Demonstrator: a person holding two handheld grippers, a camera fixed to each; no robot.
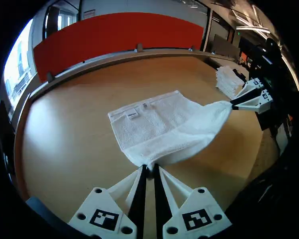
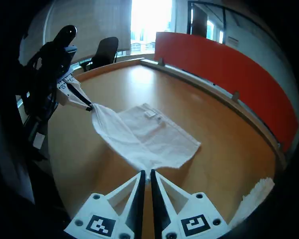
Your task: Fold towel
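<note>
Fluffy white terry towel (image 1: 161, 123) mid-frame on smooth wood table (image 1: 69, 131); left gripper (image 1: 149, 167) and right gripper (image 2: 146, 173) each pinch a corner tight.

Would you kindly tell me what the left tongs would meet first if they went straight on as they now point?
The towel they pinch: its lifted fold lies directly ahead of the left tongs, then probably the table beyond.

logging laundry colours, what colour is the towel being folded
The towel is white; clearest in left gripper view.

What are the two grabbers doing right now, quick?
Left gripper: closed, holding one corner of the towel.
Right gripper: closed, holding another towel corner.
</note>
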